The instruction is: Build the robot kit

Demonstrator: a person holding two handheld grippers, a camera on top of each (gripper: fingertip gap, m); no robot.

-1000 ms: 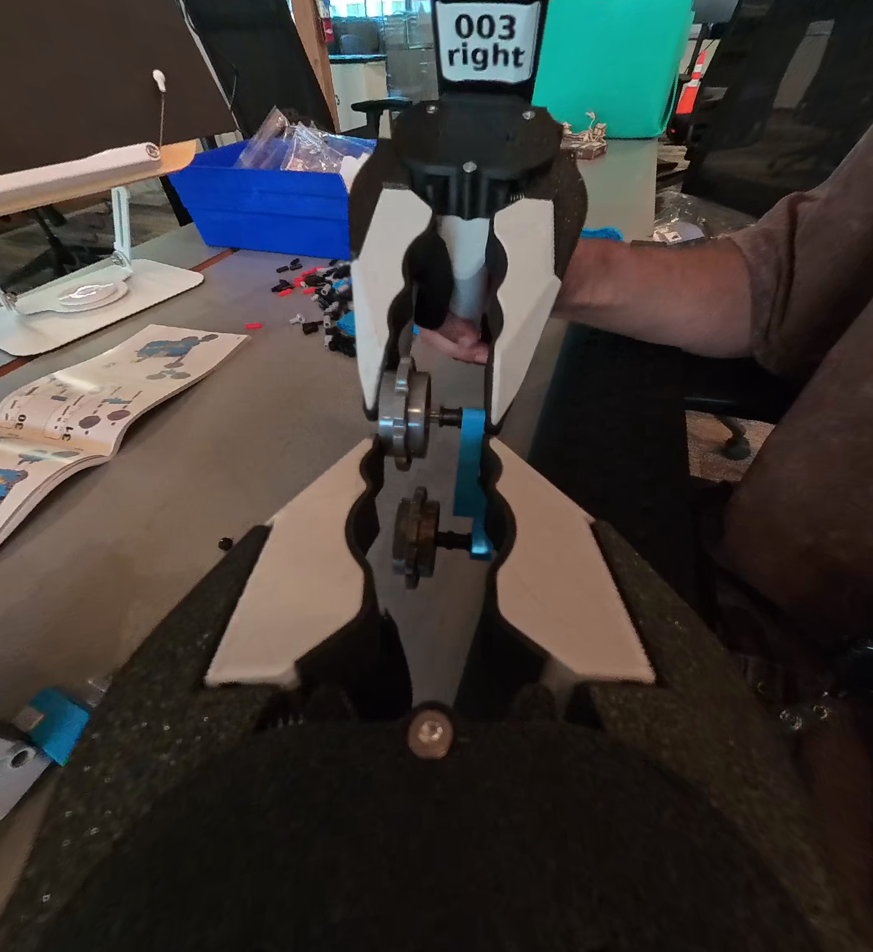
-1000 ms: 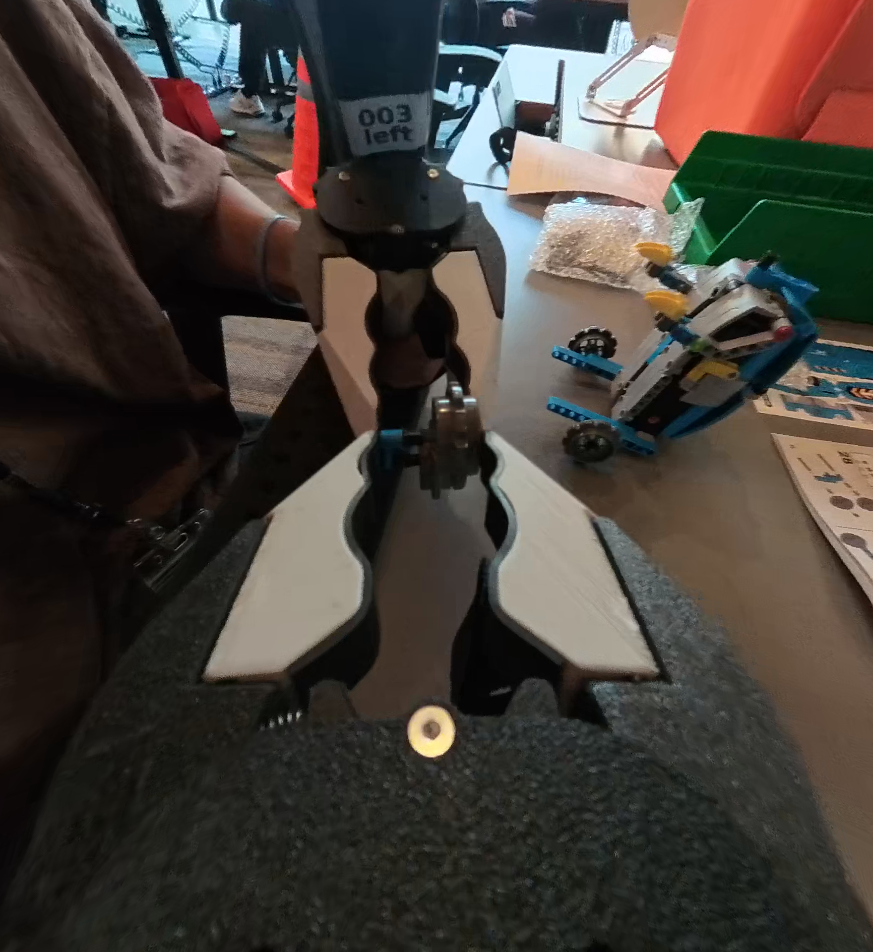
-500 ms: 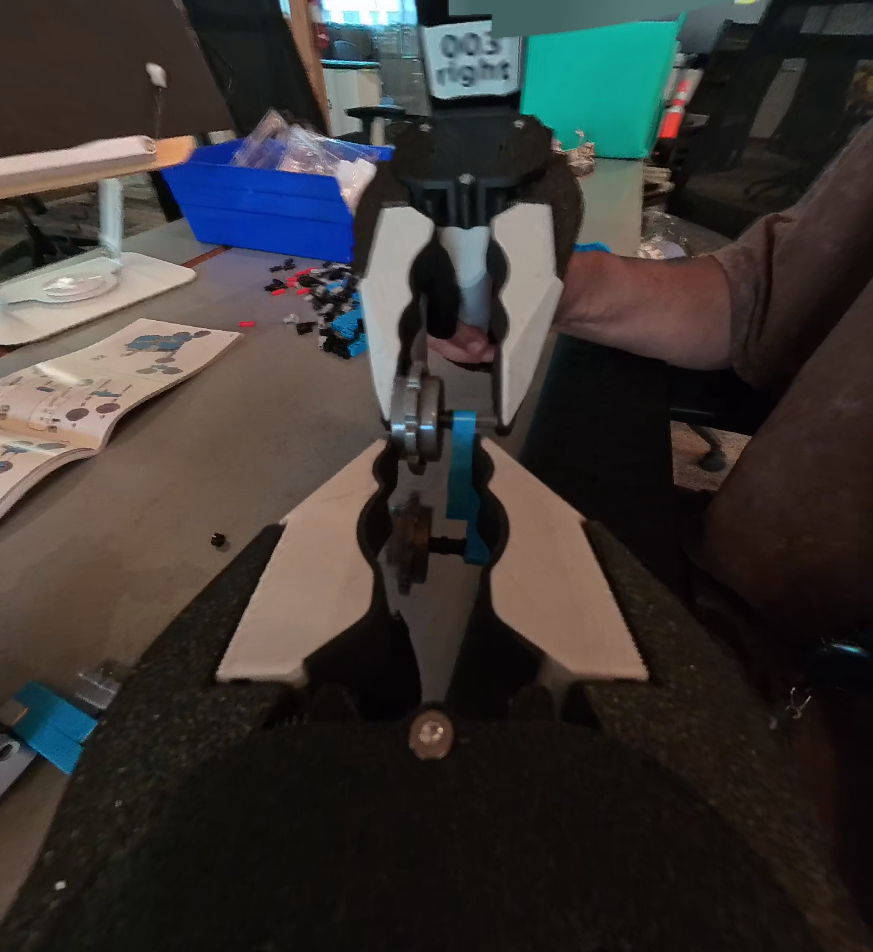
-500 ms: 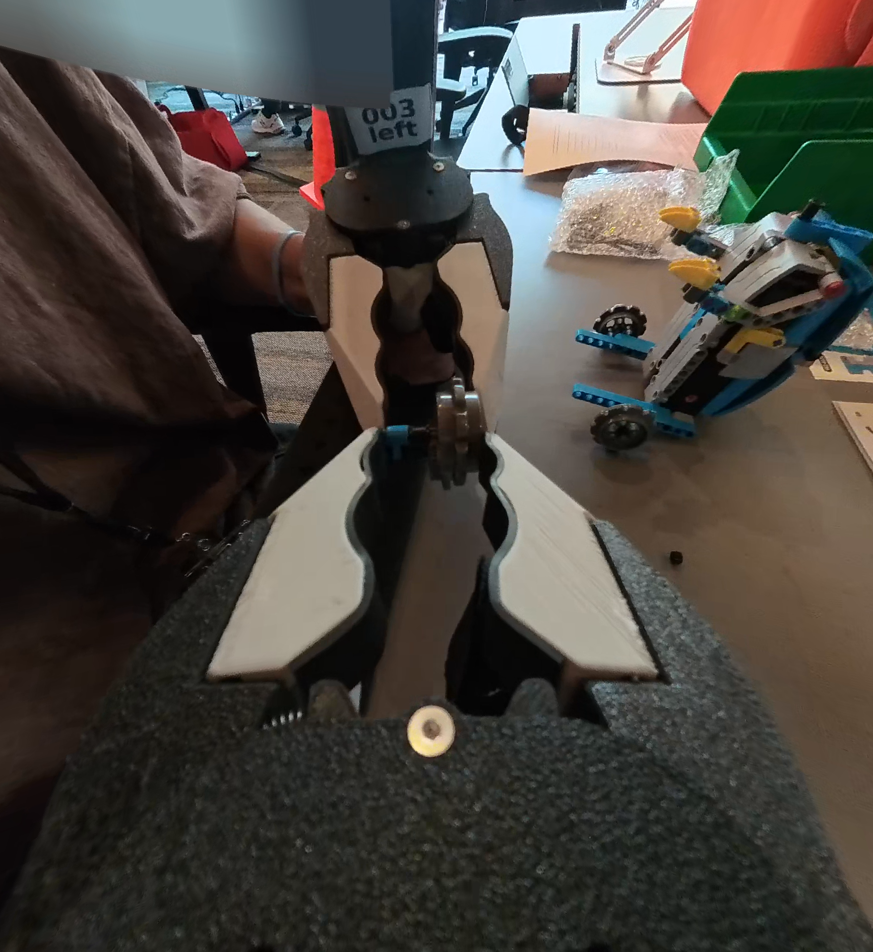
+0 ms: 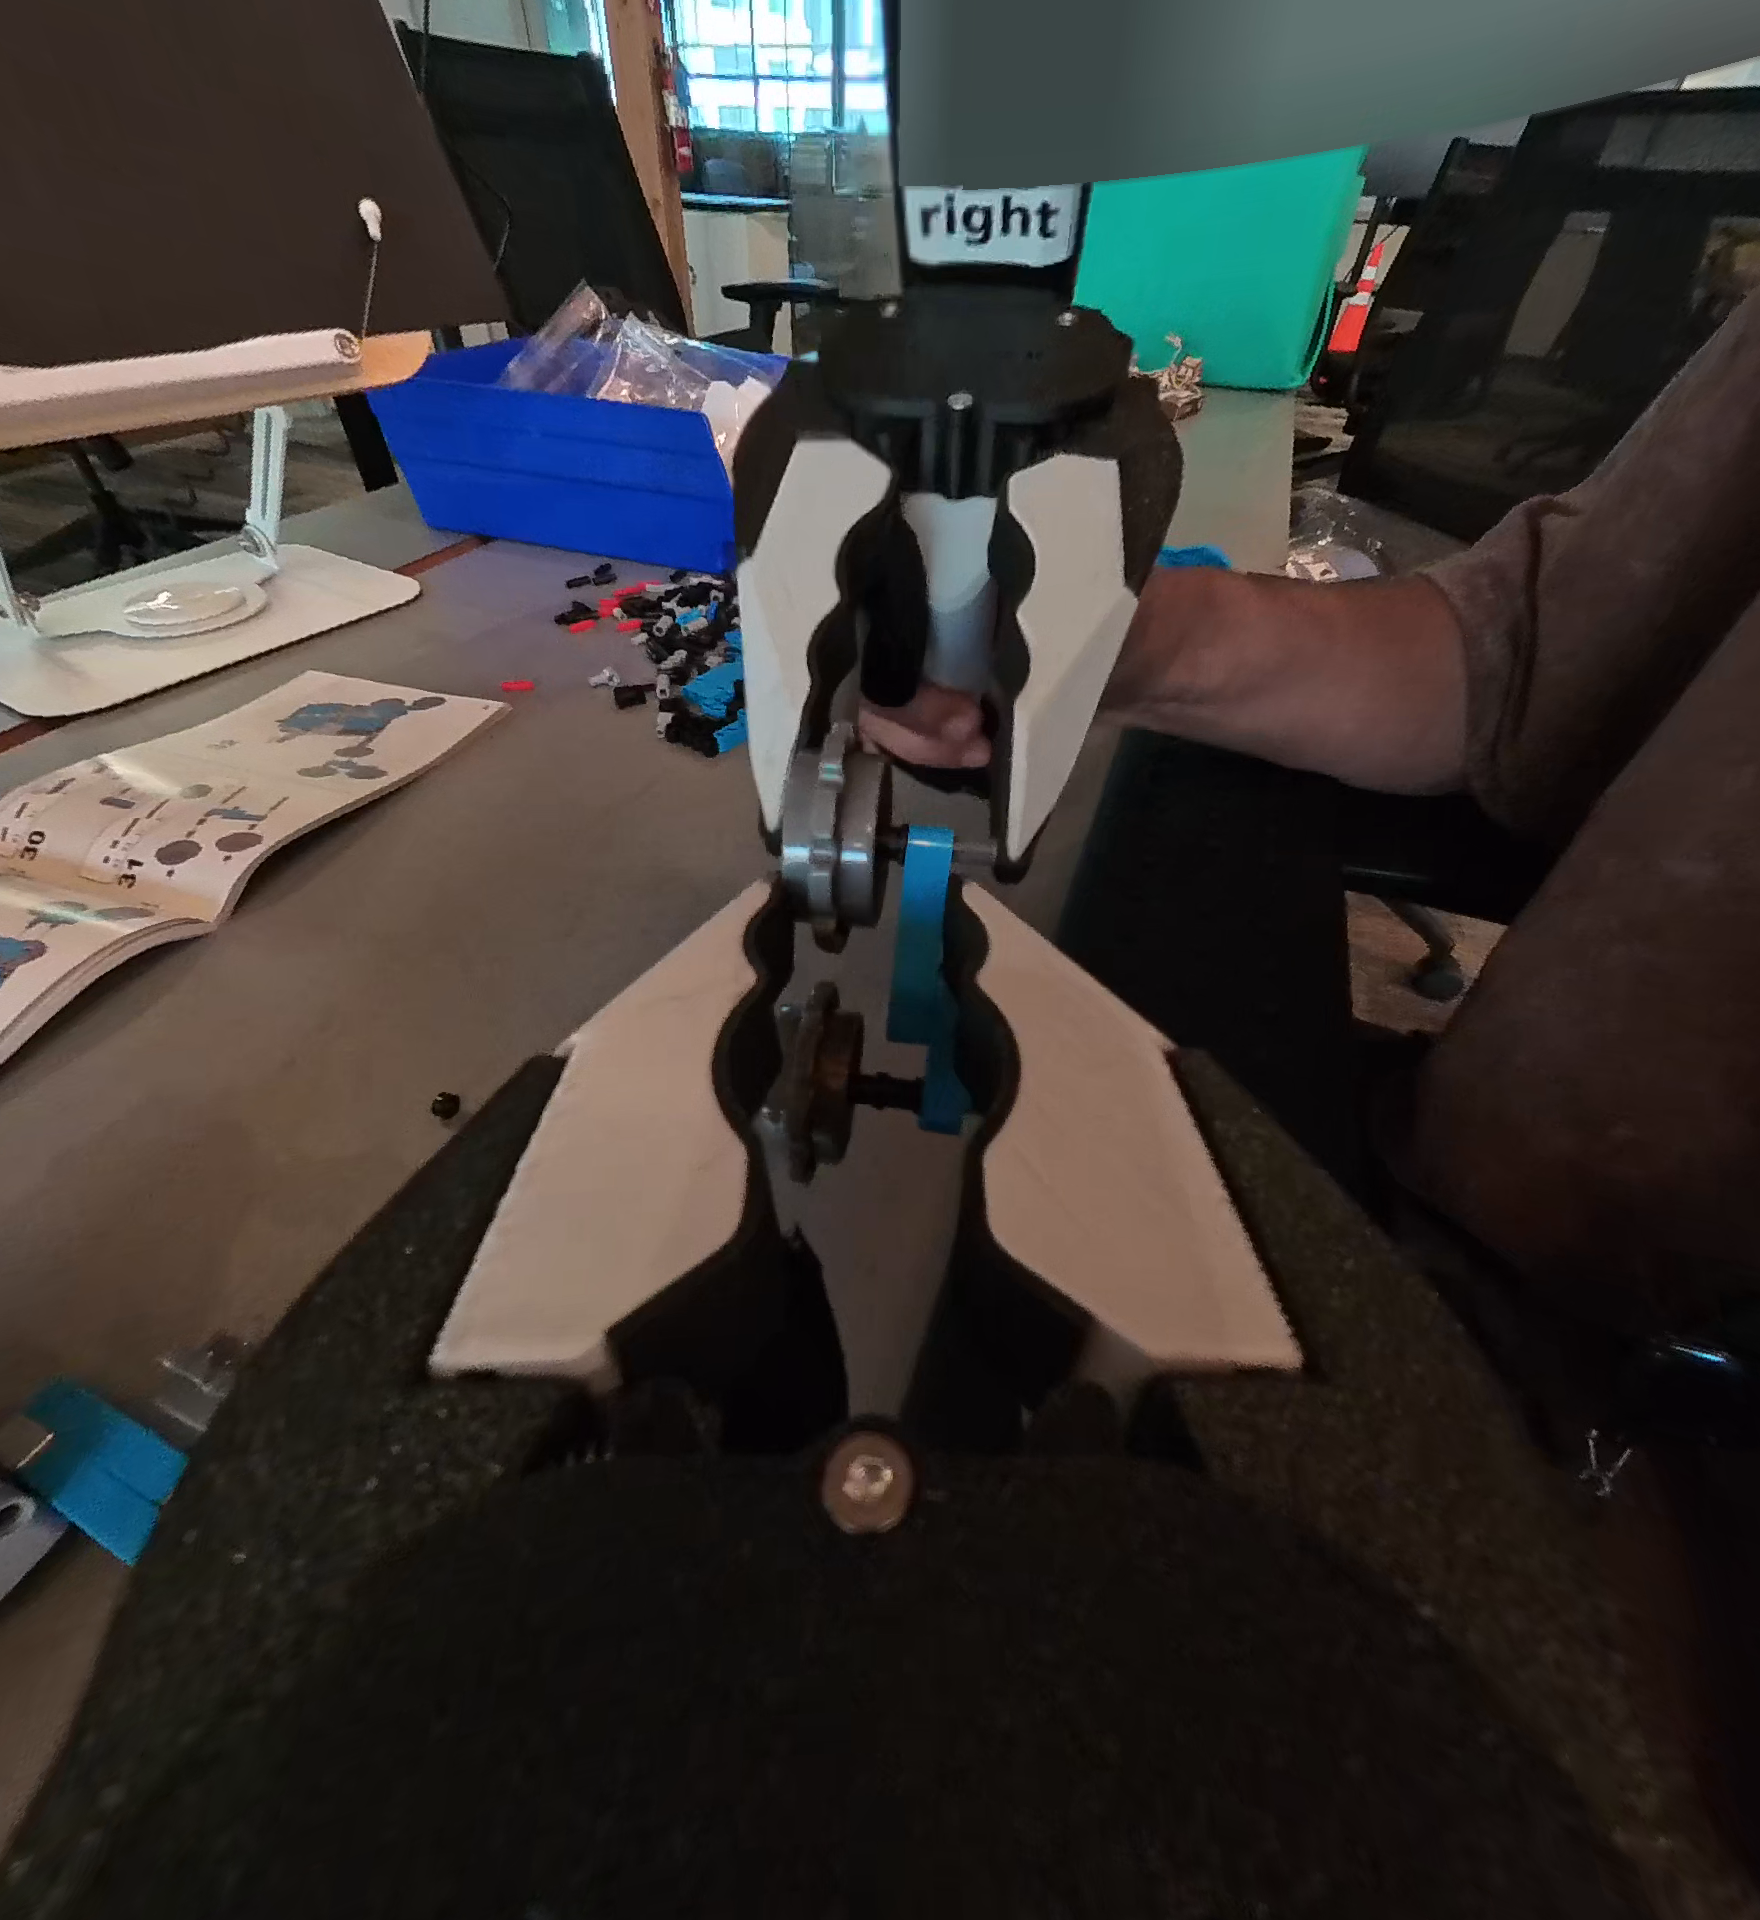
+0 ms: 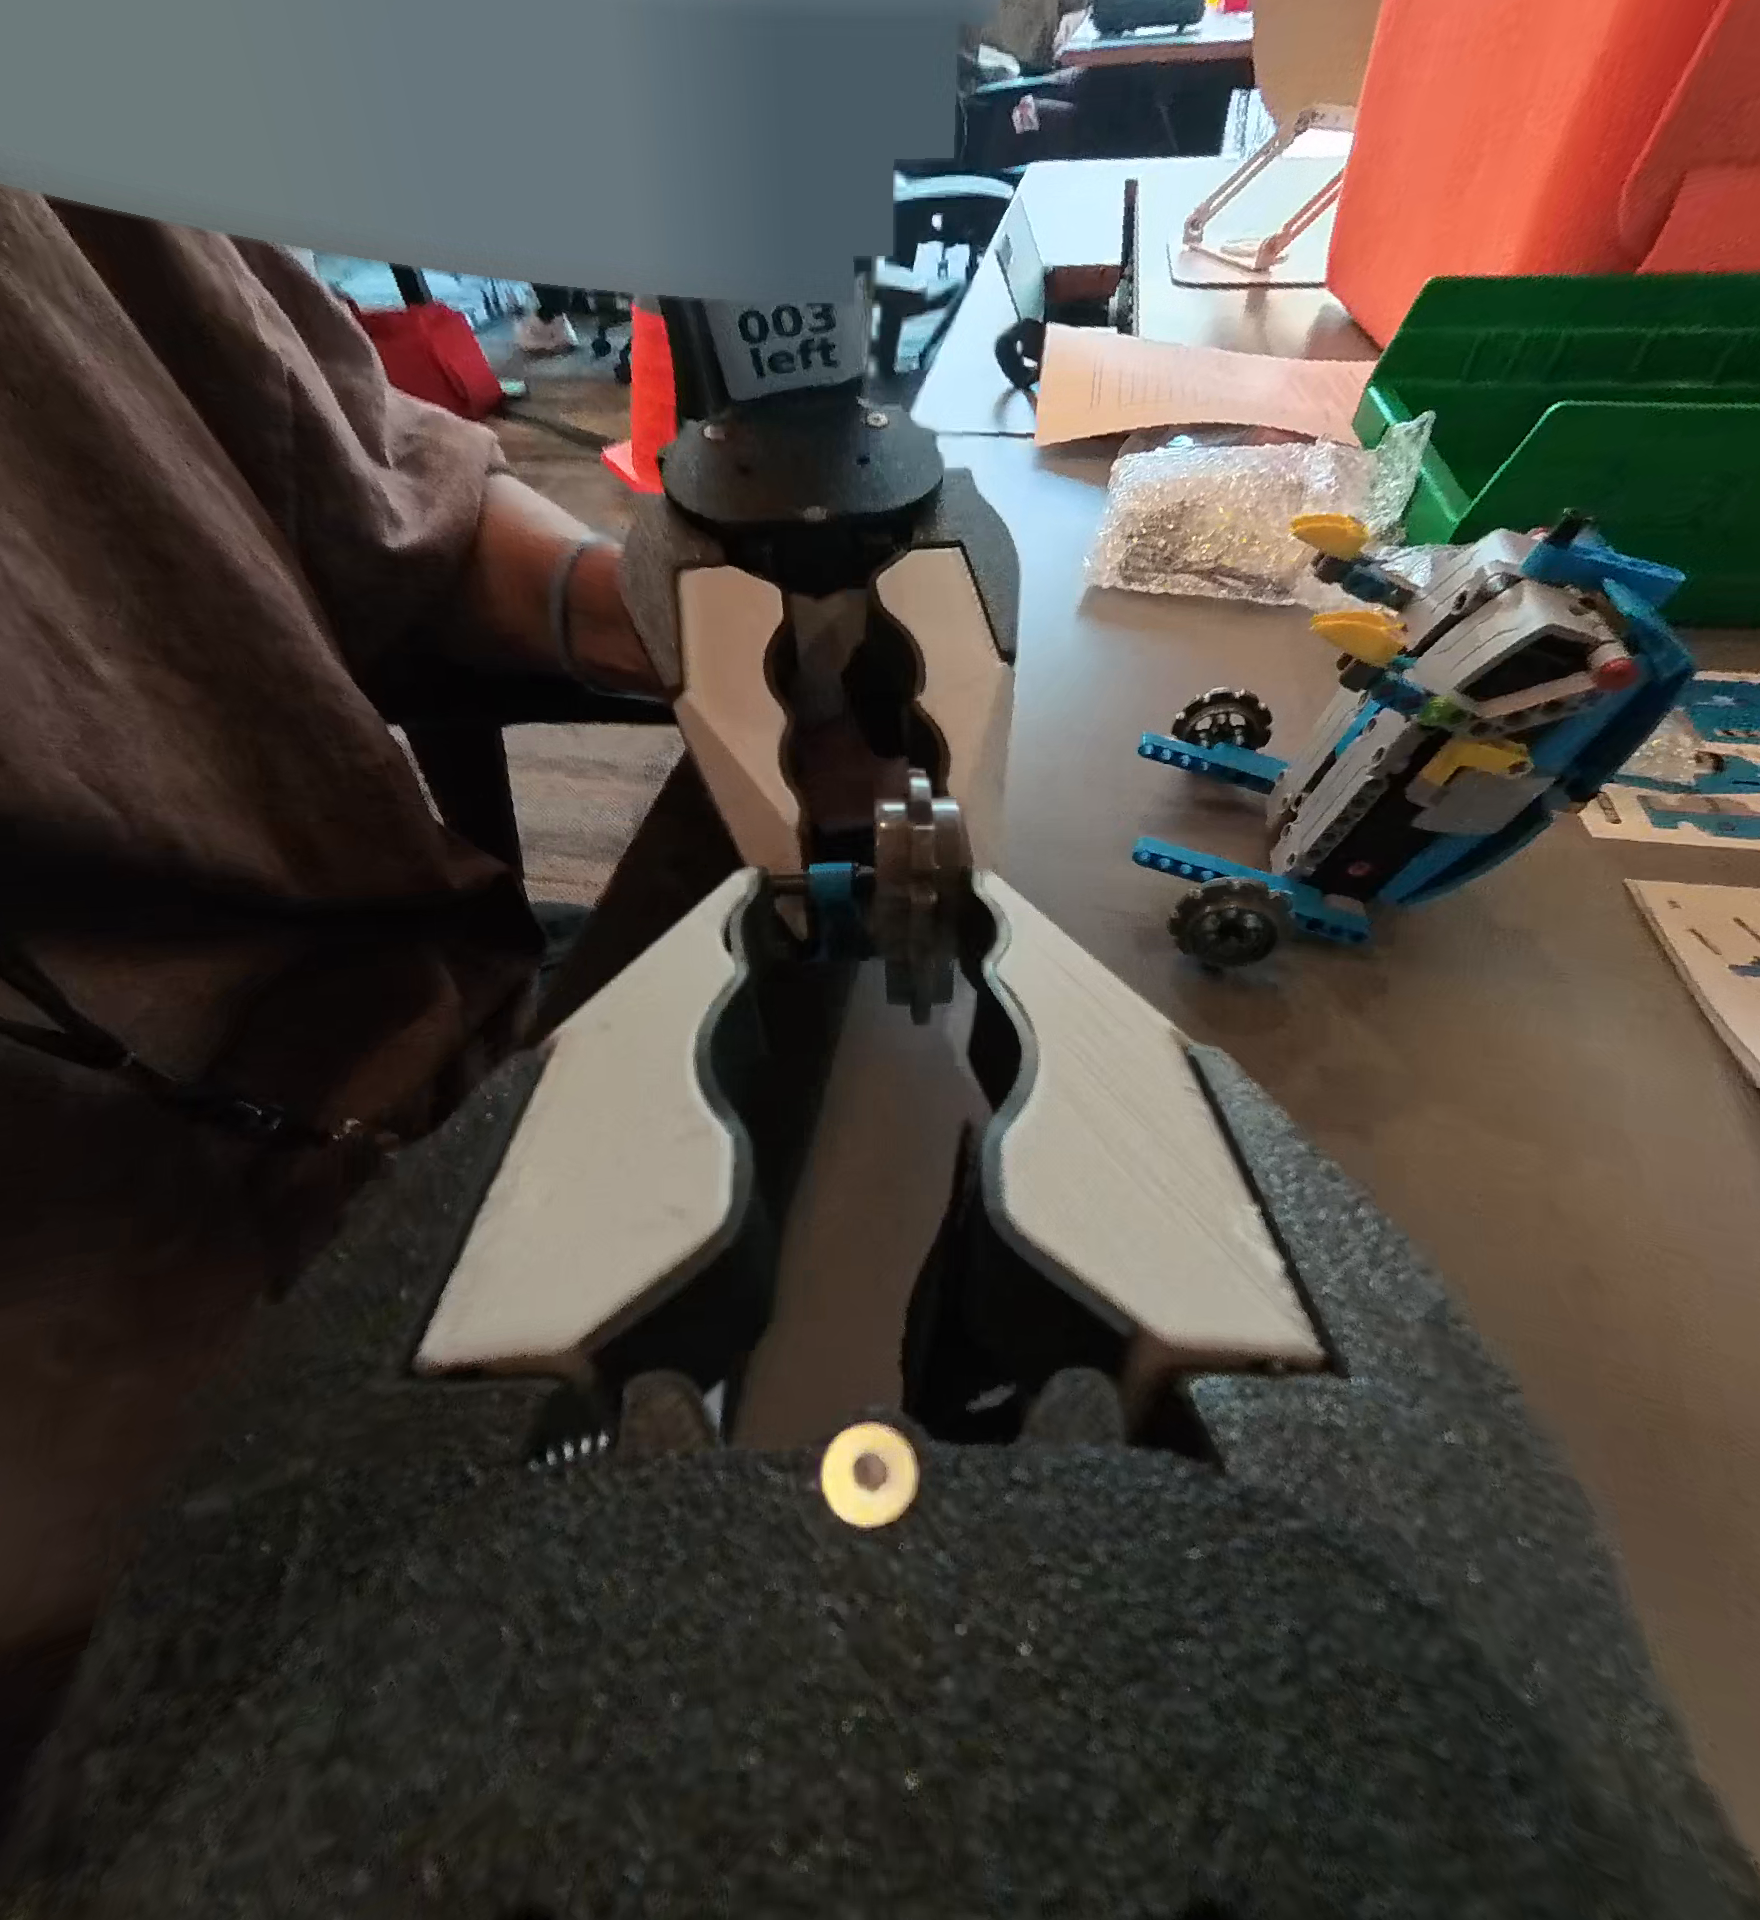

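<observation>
**Both tongs clamped on one wheel-and-beam piece, above the near edge of the surface**

Across the grey surface, from big to small:
- At the far edge in the left wrist view, a blue bin with clear bags in it.
- At the far right corner in the right wrist view, a green bin.
- Toward the left edge, an open instruction booklet, lying flat.
- Well to the right of the tongs, a blue-and-grey brick-built vehicle, tipped over, with two toothed wheels on the side facing the tongs.
- Just in front of the blue bin, a scatter of small loose parts in black, red and blue.
- Near the left tongs, alone, one tiny black pin.

Off the surface, in the air over its near edge:
- Held between both tools, the wheel-and-beam piece: a short blue beam standing about upright, with a toothed wheel on a dark axle at each end.
- Left tongs pressed onto its lower end, one finger against the lower wheel and the other against the beam.
- Right tongs facing the left ones tip to tip and pinching its upper end, across the grey upper wheel and the axle end.
- No slack visible on either side.
</observation>
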